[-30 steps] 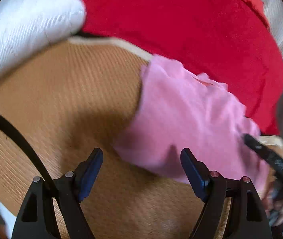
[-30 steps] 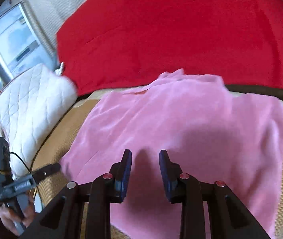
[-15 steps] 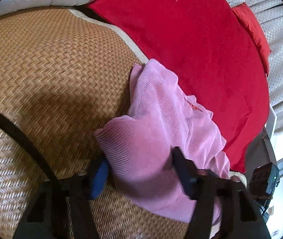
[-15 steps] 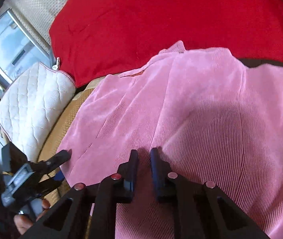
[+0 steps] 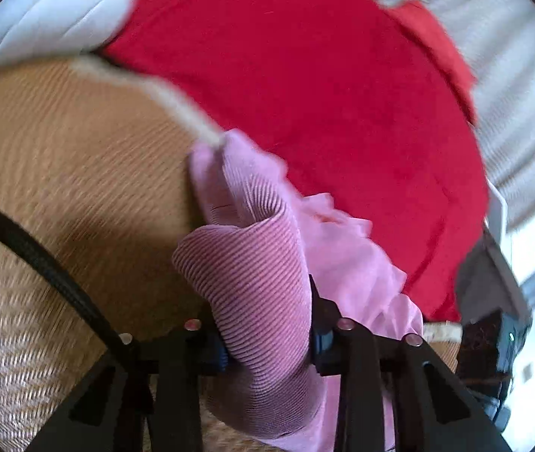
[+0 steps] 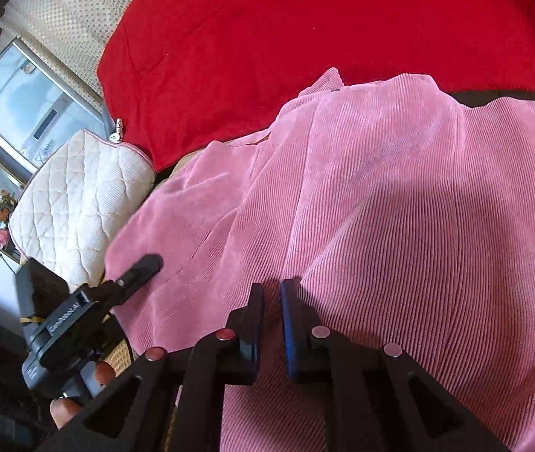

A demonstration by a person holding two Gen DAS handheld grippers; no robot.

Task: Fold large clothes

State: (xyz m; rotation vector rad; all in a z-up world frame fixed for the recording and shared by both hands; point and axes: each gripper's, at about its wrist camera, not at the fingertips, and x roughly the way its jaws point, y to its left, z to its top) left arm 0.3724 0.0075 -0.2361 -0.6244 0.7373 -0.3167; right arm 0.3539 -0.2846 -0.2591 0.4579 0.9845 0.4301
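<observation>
the pink ribbed garment [image 6: 399, 203] lies spread over a woven straw mat [image 5: 64, 173], its far edge reaching onto the red blanket [image 6: 305, 30] behind it; in the left wrist view the left gripper [image 5: 267, 342] has just been closing and a thick bunched fold of the pink garment [image 5: 252, 286] now stands between its two fingers, filling the gap from side to side so that both pads press on the cloth; the fold rises in a rounded hump just ahead of the fingers, and the rest of the cloth trails away to the right toward the red blanket; a black cable [image 5: 41, 260] curves across the mat at the left; a white quilted cushion [image 6: 79, 196] sits at the mat's far left corner, just beside the red blanket; in the right wrist view the right gripper [image 6: 271, 301] rests low on the near part of the garment, its blue-padded fingers drawn nearly together with only a thin slit between them, a small pinch of the pink cloth caught at their tips and ridges of fabric pulled toward that spot; the left gripper shows there too at the garment's left edge, with a person's fingers [image 6: 79, 395] wrapped on its handle; a window [image 6: 15, 101] stands behind the cushion.
</observation>
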